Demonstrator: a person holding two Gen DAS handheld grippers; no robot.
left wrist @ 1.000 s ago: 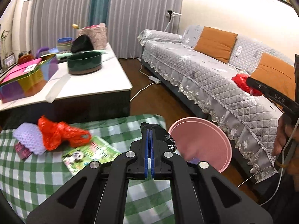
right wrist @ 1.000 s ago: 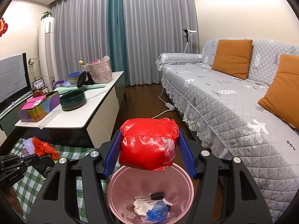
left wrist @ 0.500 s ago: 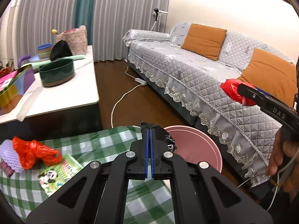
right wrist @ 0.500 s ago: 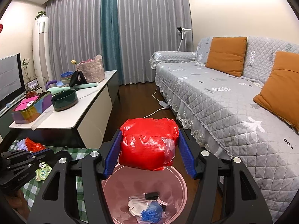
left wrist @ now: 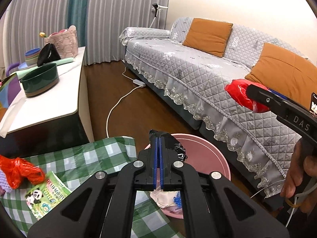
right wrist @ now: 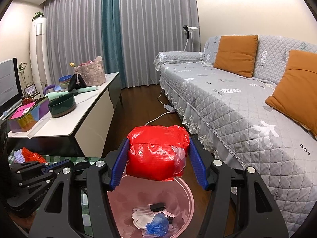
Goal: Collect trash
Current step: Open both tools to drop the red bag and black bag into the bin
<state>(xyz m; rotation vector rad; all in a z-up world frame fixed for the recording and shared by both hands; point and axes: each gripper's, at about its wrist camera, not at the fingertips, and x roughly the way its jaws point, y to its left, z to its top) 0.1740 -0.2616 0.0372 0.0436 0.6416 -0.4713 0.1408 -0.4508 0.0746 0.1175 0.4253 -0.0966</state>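
Observation:
My right gripper [right wrist: 157, 162] is shut on a puffy red plastic bag [right wrist: 156, 152] and holds it above the pink bin [right wrist: 186, 194], which holds white, blue and black scraps. The red bag [left wrist: 241, 95] also shows in the left wrist view, high over the sofa edge. My left gripper [left wrist: 159, 138] is shut on a crumpled black wrapper [left wrist: 174, 144], held over the near rim of the pink bin [left wrist: 208, 154]. An orange-red bag [left wrist: 17, 170] and a green panda packet [left wrist: 43, 194] lie on the green checked cloth [left wrist: 95, 158].
A grey quilted sofa [left wrist: 198, 67] with orange cushions runs along the right. A white low table [left wrist: 49, 103] with a green bowl [left wrist: 39, 79] stands at the left. A white power cord [left wrist: 118, 103] crosses the wood floor between them.
The left gripper has swung right with the black wrapper, from over the cloth to over the bin's rim. The right gripper still holds the red bag above the bin.

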